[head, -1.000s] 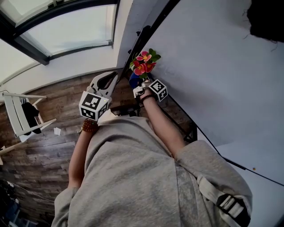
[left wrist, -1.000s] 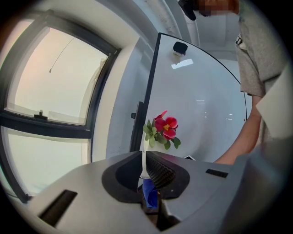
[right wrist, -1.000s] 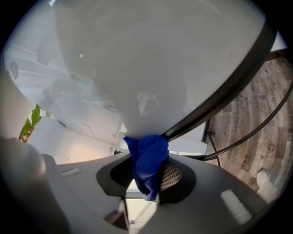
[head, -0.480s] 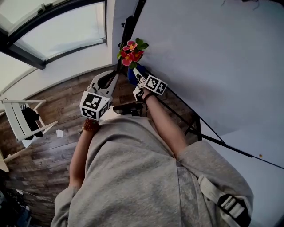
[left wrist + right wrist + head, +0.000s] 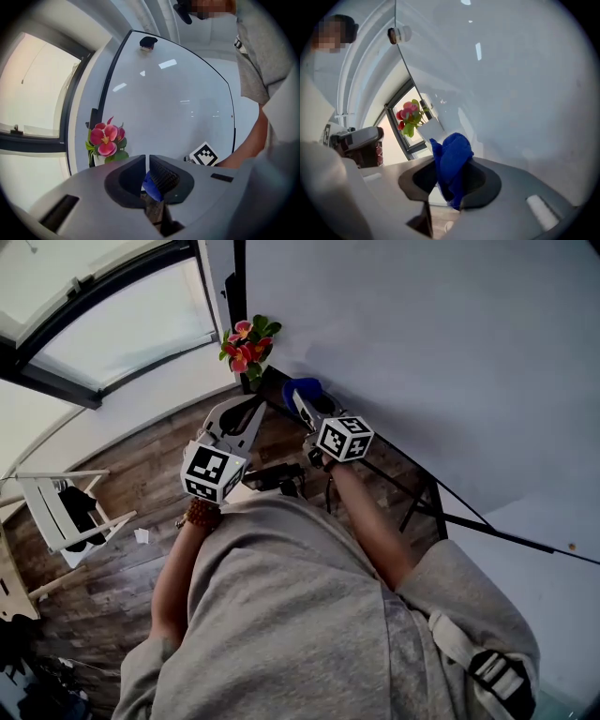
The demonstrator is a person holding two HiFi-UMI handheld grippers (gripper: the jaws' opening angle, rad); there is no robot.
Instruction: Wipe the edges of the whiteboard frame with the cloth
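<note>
The whiteboard [image 5: 422, 352] runs off the head view's top and right edges.

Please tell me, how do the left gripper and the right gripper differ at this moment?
The right gripper is shut on a blue cloth; the left gripper is shut with nothing between its jaws. The right gripper is up close to the lower edge of the whiteboard, while the left gripper is held apart from the board, off to the side. Both carry a marker cube and point towards the board.

Office-like room: large whiteboard [image 5: 422, 352], plank floor [image 5: 103, 577], big window [image 5: 112, 324], white chair [image 5: 58, 507], potted flowers [image 5: 244, 345].
</note>
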